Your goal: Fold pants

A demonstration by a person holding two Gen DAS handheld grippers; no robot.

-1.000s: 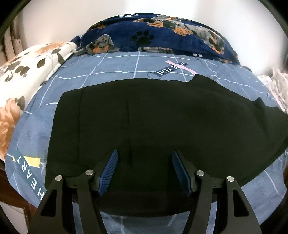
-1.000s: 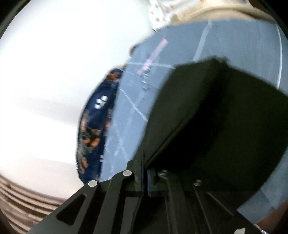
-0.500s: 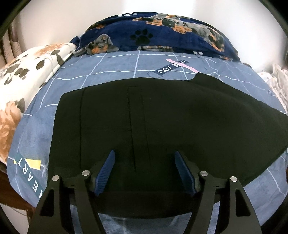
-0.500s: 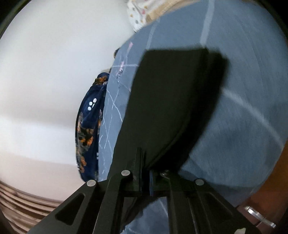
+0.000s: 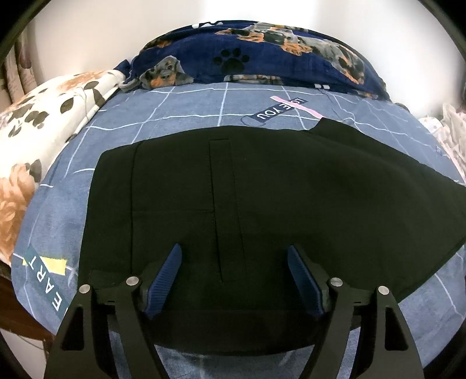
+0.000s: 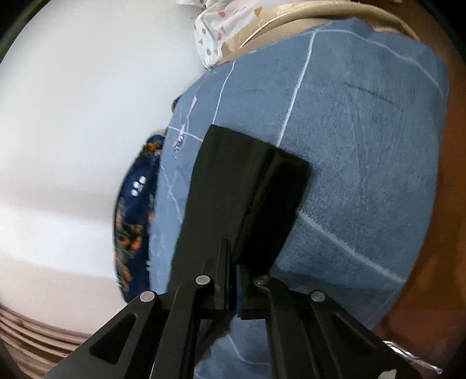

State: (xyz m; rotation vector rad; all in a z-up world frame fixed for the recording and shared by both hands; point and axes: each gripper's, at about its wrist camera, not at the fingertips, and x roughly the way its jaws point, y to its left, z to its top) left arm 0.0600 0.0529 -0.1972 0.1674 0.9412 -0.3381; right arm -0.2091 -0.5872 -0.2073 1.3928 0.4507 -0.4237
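Note:
Black pants [image 5: 262,189] lie spread flat on the blue grid-lined bed sheet [image 5: 174,110], waistband end at the left. My left gripper [image 5: 233,250] hovers over the pants' near edge. Its jaws are opening, and the blue pads [image 5: 163,280] stand wide apart without pressing the cloth beneath them. In the right wrist view my right gripper [image 6: 230,243] is shut on the leg end of the pants [image 6: 233,175]. The pinched cloth runs forward from the fingers as a doubled flap just over the sheet [image 6: 364,145].
A navy dog-print blanket [image 5: 262,58] is bunched along the far side of the bed against the white wall. A white floral pillow [image 5: 43,116] lies at the left. A patterned white cloth [image 6: 221,26] sits at the bed's end, and brown wood [image 6: 448,204] borders the sheet.
My left jaws have spread wider while the hand stayed put. My right gripper has moved along and down with the leg end, and the pants' right part now lies flatter.

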